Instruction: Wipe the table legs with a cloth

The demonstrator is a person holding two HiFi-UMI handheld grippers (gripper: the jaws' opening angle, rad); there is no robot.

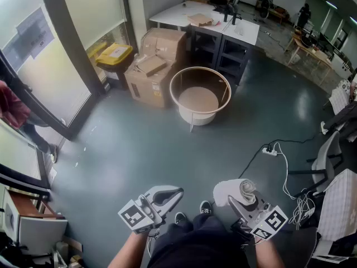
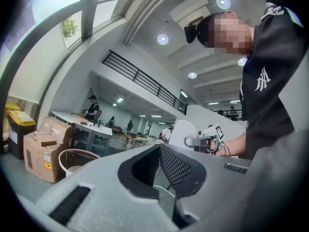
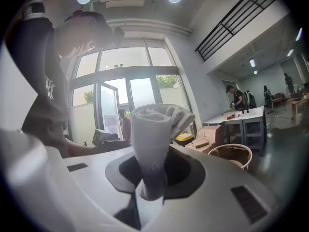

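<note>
A rolled white cloth (image 1: 241, 190) stands up out of my right gripper (image 1: 245, 201), which is shut on it low at the right of the head view. In the right gripper view the cloth (image 3: 152, 134) rises from between the jaws of the right gripper (image 3: 149, 182). My left gripper (image 1: 167, 195) is shut and holds nothing; the left gripper (image 2: 163, 170) shows its pads meeting. Both are held at waist height above the floor. Ahead stands a round rimmed side table (image 1: 199, 71) on thin legs (image 1: 191, 126). Farther back is a white table (image 1: 184, 11) on dark frames (image 1: 218, 50).
Cardboard boxes (image 1: 156, 60) and a yellow-lidded bin (image 1: 114, 54) stand left of the round table. A power strip (image 1: 270, 151) with cables lies at right, beside a chair (image 1: 329, 155). Glass doors run along the left, with a person (image 1: 14, 110) behind them.
</note>
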